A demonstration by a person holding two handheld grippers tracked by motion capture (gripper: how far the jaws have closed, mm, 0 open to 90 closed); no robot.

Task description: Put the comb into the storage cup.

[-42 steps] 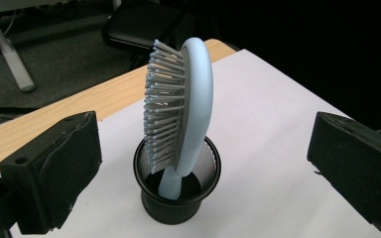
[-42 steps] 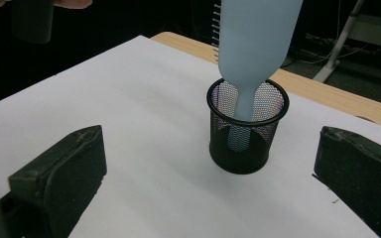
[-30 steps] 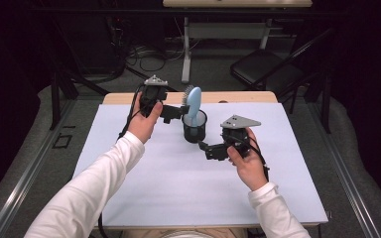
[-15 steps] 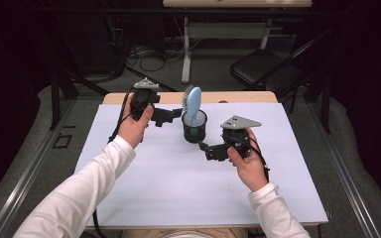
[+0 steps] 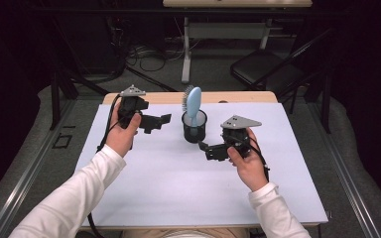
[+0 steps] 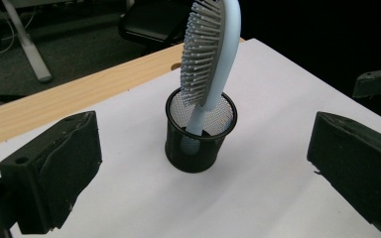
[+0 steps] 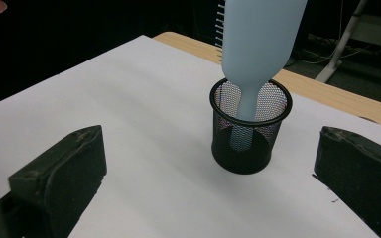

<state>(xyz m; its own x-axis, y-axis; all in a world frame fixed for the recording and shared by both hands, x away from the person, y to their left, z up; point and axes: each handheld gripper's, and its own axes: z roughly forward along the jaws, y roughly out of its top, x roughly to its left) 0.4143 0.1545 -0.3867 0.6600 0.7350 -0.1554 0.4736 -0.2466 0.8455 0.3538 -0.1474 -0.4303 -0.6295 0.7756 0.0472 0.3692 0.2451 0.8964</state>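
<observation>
A black mesh cup (image 5: 194,130) stands upright near the middle back of the white sheet (image 5: 178,188). A light blue hairbrush (image 5: 193,101) stands in it handle down, with its bristles facing left. My left gripper (image 5: 157,122) is a short way left of the cup, open and empty, and looks at the cup (image 6: 200,139) and the brush (image 6: 209,54) between its wide jaws. My right gripper (image 5: 209,149) sits just right and in front of the cup, open and empty. The right gripper view has the cup (image 7: 248,144) and the brush's smooth back (image 7: 260,39) ahead.
The white sheet covers a wooden table, and a wooden strip (image 5: 238,97) is bare along the far edge. Beyond it on the floor are a folding chair (image 5: 263,67), a desk leg (image 5: 184,54) and cables (image 5: 134,57). Dark rails run along both sides.
My left gripper has drawn back to the left, away from the hairbrush it was close against. The brush stays standing in the cup. The right gripper has hardly moved.
</observation>
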